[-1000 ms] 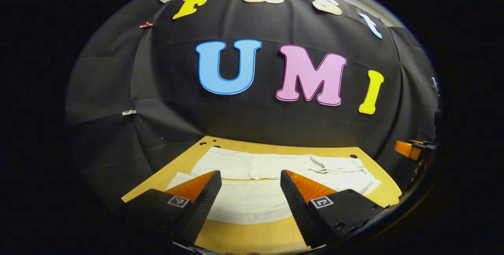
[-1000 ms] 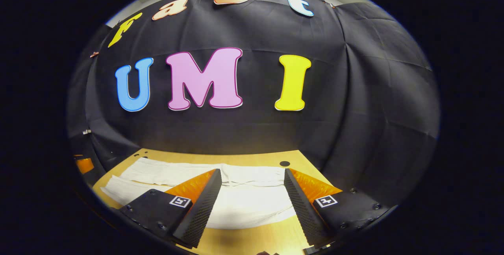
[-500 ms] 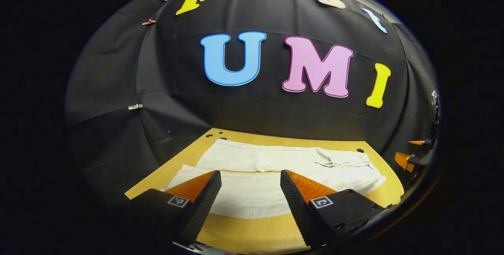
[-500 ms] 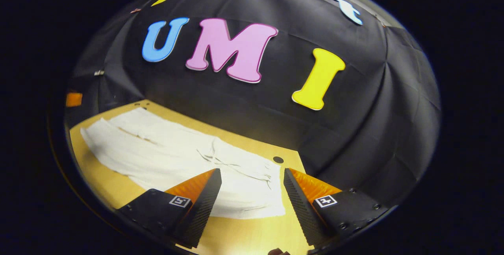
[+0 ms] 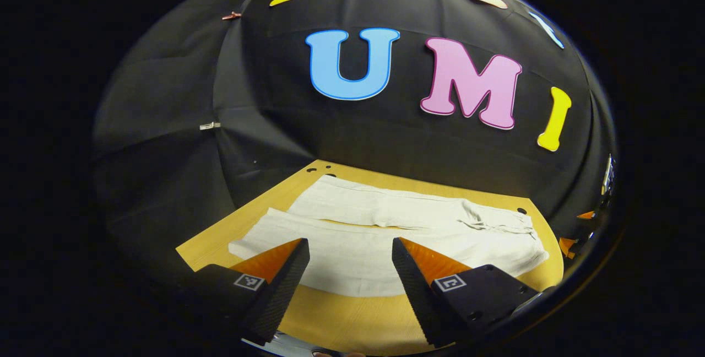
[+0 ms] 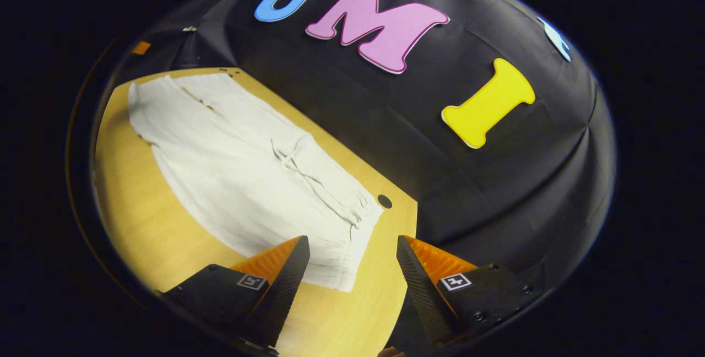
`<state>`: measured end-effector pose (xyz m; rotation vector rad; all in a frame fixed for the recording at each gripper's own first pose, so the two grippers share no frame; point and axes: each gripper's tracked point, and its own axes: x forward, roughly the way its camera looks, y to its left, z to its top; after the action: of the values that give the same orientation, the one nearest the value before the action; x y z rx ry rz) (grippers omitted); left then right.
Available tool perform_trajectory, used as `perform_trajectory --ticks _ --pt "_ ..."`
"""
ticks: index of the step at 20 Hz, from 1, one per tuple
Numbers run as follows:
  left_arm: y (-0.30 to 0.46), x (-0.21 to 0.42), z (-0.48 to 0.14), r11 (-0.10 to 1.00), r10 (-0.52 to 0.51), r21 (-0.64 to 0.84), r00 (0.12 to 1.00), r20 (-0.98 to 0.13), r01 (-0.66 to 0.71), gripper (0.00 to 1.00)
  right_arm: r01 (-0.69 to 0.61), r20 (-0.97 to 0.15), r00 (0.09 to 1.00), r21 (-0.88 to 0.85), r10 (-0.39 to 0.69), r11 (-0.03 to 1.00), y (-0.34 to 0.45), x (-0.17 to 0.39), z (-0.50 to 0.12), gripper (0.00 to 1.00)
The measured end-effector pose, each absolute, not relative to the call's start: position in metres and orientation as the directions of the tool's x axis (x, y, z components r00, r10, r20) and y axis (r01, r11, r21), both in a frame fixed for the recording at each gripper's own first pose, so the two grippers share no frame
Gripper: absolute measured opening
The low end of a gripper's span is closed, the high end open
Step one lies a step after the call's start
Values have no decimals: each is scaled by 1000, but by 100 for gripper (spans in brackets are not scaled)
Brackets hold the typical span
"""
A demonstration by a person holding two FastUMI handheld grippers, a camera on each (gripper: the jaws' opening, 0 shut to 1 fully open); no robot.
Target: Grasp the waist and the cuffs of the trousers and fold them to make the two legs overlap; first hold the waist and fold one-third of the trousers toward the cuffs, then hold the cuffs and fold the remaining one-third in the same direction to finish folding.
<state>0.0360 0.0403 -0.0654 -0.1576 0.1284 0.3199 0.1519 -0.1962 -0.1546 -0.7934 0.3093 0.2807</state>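
Note:
White trousers (image 5: pixel 385 227) lie flat along the wooden table (image 5: pixel 352 318), both legs side by side, cuffs to the left and waist to the right in the left gripper view. My left gripper (image 5: pixel 351 252) hovers open over the near leg, holding nothing. In the right gripper view the trousers (image 6: pixel 248 169) run diagonally, with the drawstring waist (image 6: pixel 352 236) nearest. My right gripper (image 6: pixel 352 249) is open just above the waist edge, its jaws wide apart and empty.
The black cloth wall rises right behind the table's far edge. Small dark holes (image 6: pixel 384 201) mark the tabletop by the waist and at the far left corner (image 5: pixel 319 169). Bare wood (image 6: pixel 137 203) lies in front of the trousers.
The right gripper has swung and rolled toward the waist end, so the trousers now run diagonally in its view. The left gripper has tilted a little and shows more of the legs.

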Motion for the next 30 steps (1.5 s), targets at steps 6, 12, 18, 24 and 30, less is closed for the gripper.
perform_trajectory --ticks 6,12,18,24,30 --pt "48 33 -89 911 357 -140 911 -206 -388 96 -464 -502 859 -675 104 573 -230 172 -208 98" --pt "58 31 -96 893 404 -108 885 -233 -436 96 -562 -593 801 -702 77 436 -244 177 -255 98" --pt "67 32 -105 877 437 -91 861 -260 -472 96 -569 -586 808 -747 65 345 -238 196 -268 95" --pt "77 28 -115 876 450 -46 847 -282 -480 96 -589 -595 803 -778 45 220 -229 212 -279 88" --pt "93 21 -143 878 457 13 830 -321 -478 94 -641 -648 761 -746 25 184 -228 208 -294 45"
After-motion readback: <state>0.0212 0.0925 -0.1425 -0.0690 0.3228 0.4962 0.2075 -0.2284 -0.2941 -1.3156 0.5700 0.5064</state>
